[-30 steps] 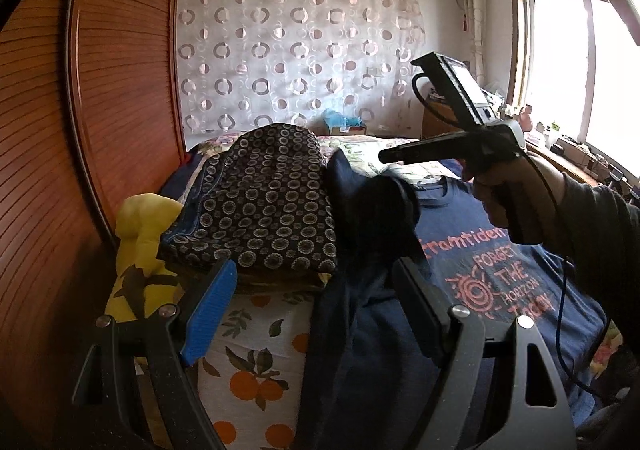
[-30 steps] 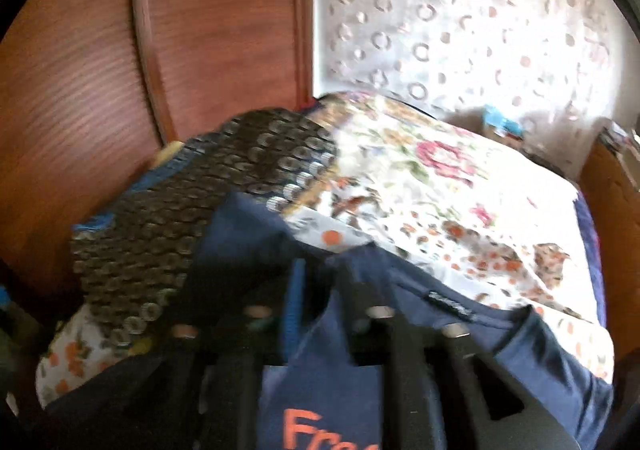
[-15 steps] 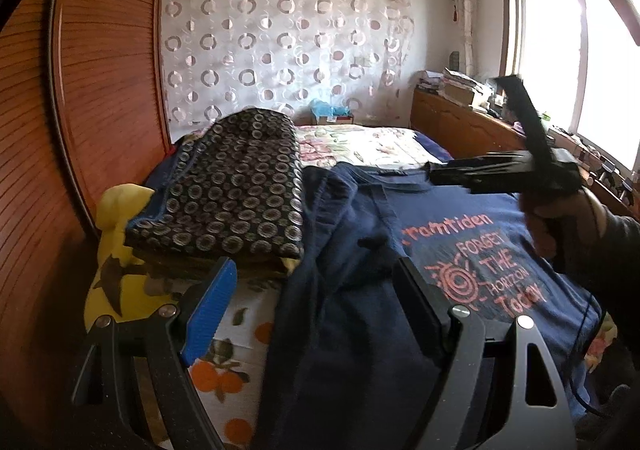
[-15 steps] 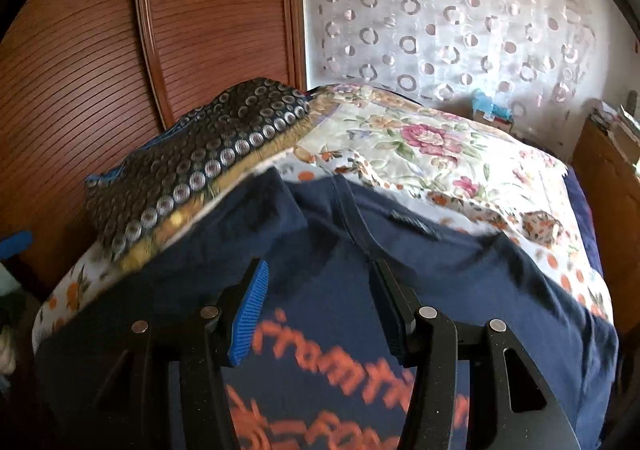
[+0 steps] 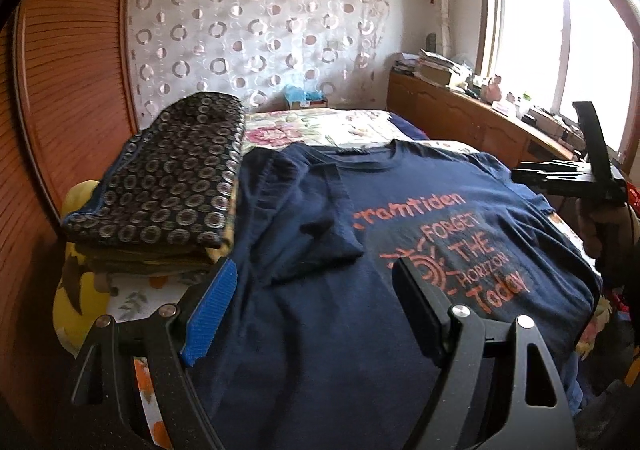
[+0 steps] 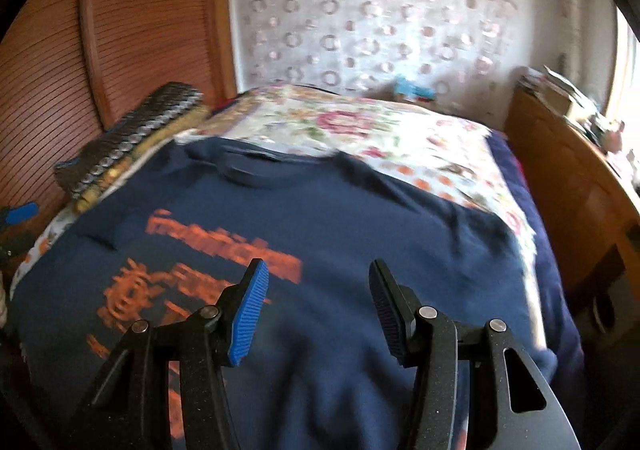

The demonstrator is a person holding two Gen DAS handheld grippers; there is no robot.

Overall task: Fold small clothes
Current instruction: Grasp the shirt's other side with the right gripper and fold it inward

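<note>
A navy T-shirt (image 5: pixel 400 177) with orange print lies face up on the bed, its left sleeve (image 5: pixel 312 234) folded in over the chest. My left gripper (image 5: pixel 314 270) hovers open above the shirt's lower left part, nothing between its pads. My right gripper (image 6: pixel 318 270) is open over the shirt's (image 6: pixel 340 209) right half, also with nothing in it. In the left wrist view a hand (image 5: pixel 596 226) carries that right gripper past the shirt's right edge.
A folded stack topped by a dark ring-patterned garment (image 5: pixel 172 177) sits left of the shirt, a yellow cloth (image 5: pixel 76 193) under it. The floral bedspread (image 5: pixel 320 125) stretches behind. A wooden wardrobe (image 5: pixel 60 89) stands on the left, a cluttered wooden cabinet (image 5: pixel 460 117) on the right.
The right gripper let go of the sleeve it had carried over the shirt and swung away to the right. The sleeve now rests folded on the chest. The left gripper drifted right.
</note>
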